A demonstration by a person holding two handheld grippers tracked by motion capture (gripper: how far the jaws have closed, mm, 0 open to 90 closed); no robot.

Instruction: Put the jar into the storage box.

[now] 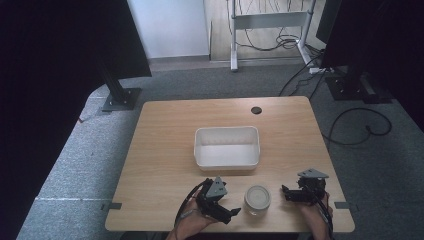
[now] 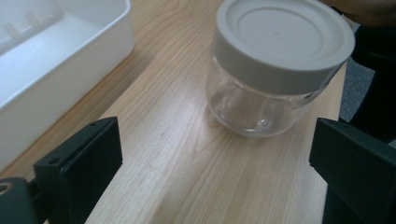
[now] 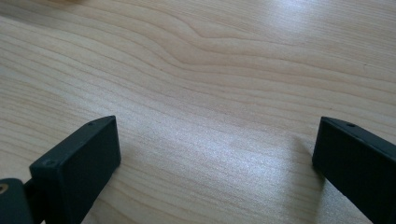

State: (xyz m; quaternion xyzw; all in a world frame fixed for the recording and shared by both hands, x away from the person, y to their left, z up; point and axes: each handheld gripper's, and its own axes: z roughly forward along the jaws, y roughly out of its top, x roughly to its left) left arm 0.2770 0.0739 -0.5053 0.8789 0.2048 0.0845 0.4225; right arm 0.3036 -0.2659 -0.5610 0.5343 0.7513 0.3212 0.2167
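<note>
Nothing looks started: jar point(image 1: 257, 199) sitting lidded at lower centre; left gripper point(image 2: 215, 163) and right gripper point(image 3: 217, 161) both gaping wide, gripping nothing.

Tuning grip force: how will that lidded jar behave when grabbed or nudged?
The jar looks empty, so probably light and apt to slide if nudged. Its clear rounded wall may be slippery. Squat with a wide lid, it seems unlikely to tip.

Standing on grey carpet: a light wooden table point(image 1: 165, 150) with rounded corners and a dark round cable hole point(image 1: 256, 110) near its far edge. Sitting directly on it: a white rectangular bin point(image 1: 227, 146) around the middle, and a clear jar point(image 1: 257, 200) with a pale lid near the front edge.
</note>
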